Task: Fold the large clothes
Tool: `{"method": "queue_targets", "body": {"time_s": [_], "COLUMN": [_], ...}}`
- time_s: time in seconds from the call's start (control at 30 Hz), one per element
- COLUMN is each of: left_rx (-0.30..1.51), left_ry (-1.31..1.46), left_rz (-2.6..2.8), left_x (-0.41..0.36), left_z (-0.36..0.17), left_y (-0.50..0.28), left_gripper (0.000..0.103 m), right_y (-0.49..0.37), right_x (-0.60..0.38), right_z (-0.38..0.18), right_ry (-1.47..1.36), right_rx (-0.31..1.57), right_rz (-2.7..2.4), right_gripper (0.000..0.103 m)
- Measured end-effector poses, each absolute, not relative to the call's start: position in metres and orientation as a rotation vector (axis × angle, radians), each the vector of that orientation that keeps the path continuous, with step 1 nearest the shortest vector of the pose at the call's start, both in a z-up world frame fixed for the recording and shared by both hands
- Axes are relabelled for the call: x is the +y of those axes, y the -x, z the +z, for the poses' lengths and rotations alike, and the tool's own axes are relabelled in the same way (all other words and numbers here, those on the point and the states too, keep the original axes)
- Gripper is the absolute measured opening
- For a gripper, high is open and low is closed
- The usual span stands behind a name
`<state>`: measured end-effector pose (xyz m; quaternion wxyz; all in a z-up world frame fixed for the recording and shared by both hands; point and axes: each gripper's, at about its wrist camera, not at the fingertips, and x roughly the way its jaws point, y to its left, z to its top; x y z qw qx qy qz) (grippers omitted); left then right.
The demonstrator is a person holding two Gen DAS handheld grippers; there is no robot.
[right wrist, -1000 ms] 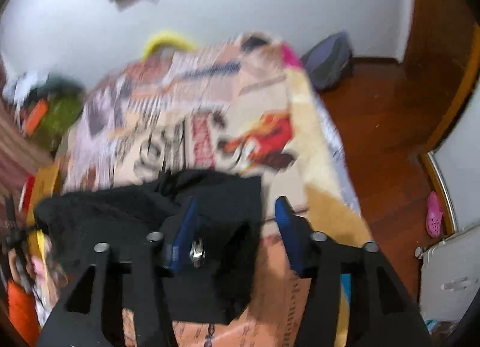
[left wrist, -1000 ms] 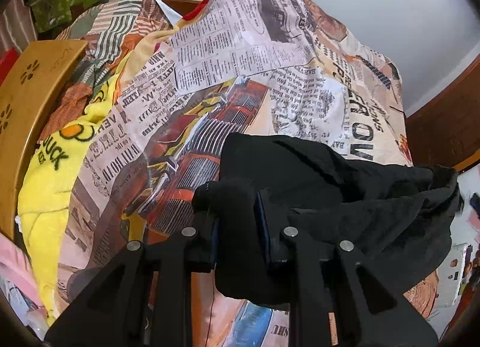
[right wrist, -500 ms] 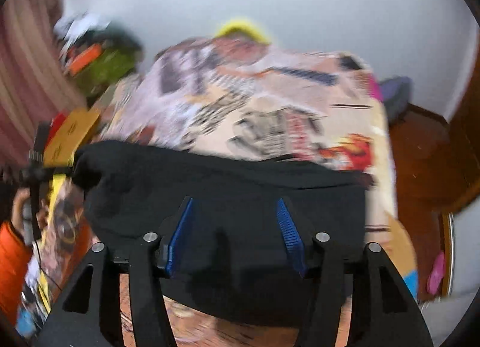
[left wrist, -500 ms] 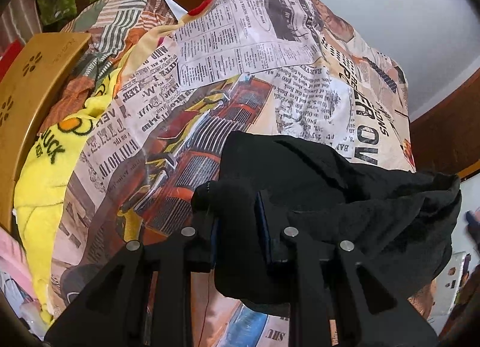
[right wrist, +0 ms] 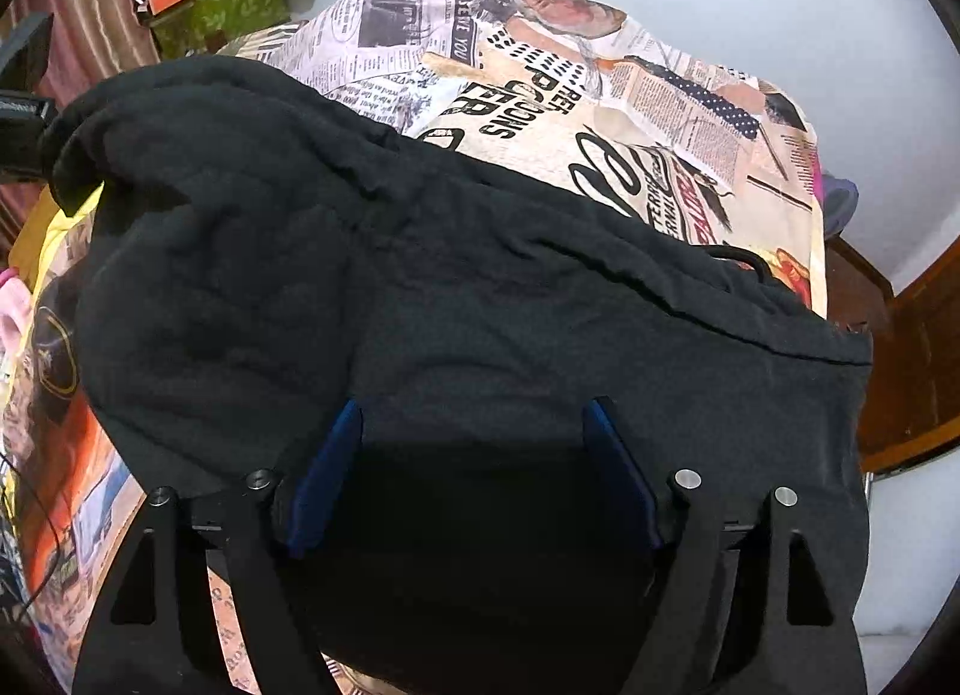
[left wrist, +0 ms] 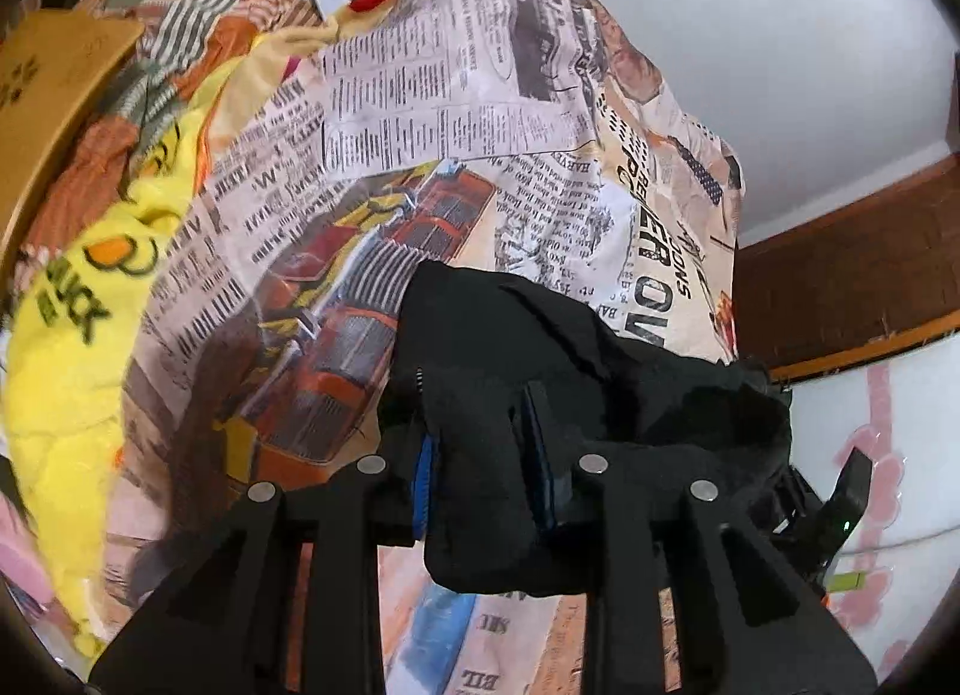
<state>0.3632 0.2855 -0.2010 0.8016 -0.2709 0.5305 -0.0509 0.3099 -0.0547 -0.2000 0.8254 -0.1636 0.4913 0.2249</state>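
At lower centre of each frame, the left gripper [left wrist: 480, 455] pinches the black garment [left wrist: 540, 371], its jaws just opening; the right gripper [right wrist: 474, 473] has just been opening and stands spread, garment between them, on the bed [right wrist: 600, 113].

1. The bed [right wrist: 600, 113] beneath the black garment [right wrist: 480, 305] is largely hidden in the right wrist view.
2. The garment's lower edge is cut off behind the right claw [right wrist: 474, 479].
3. The left claw [left wrist: 480, 455] pads are mostly covered by bunched cloth.
4. The yellow blanket [left wrist: 66, 371] is cut off at the left edge.
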Motion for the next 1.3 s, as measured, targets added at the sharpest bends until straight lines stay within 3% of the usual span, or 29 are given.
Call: {"method": "queue_targets", "body": {"time_s": [0.33,0.4,0.47,0.77,1.07,1.3], "left_rx": [1.189,1.150,1.095,1.004,0.993,0.987], "left_ry": [0.458,0.402,0.401,0.230,0.068,0.000], "left_rz": [-0.176,-0.106,-0.079,0.019,-0.170,-0.136], "left_x": [0.289,0.298,0.310,0.286,0.171,0.115], "left_z": [-0.175,-0.163,-0.149,-0.128,-0.159,-0.197], "left_y": [-0.326,-0.313,-0.299,-0.272,-0.287,-0.333], "left_gripper": [0.038,0.057,0.065,0.066,0.066,0.066], "right_y": [-0.307,-0.306,-0.306,-0.306,-0.298,-0.301], "right_x": [-0.051,-0.050,-0.050,-0.058,-0.083,-0.091], "right_z": [-0.204,-0.204,-0.205,-0.195,-0.151,-0.147], "right_ry": [0.347,0.346,0.342,0.245,0.121,0.137], "right_rx": [1.042,1.042,1.042,1.041,0.945,0.902], "right_rz": [0.474,0.468,0.466,0.464,0.475,0.451], "right_gripper": [0.077,0.078,0.078,0.078,0.078,0.078]}}
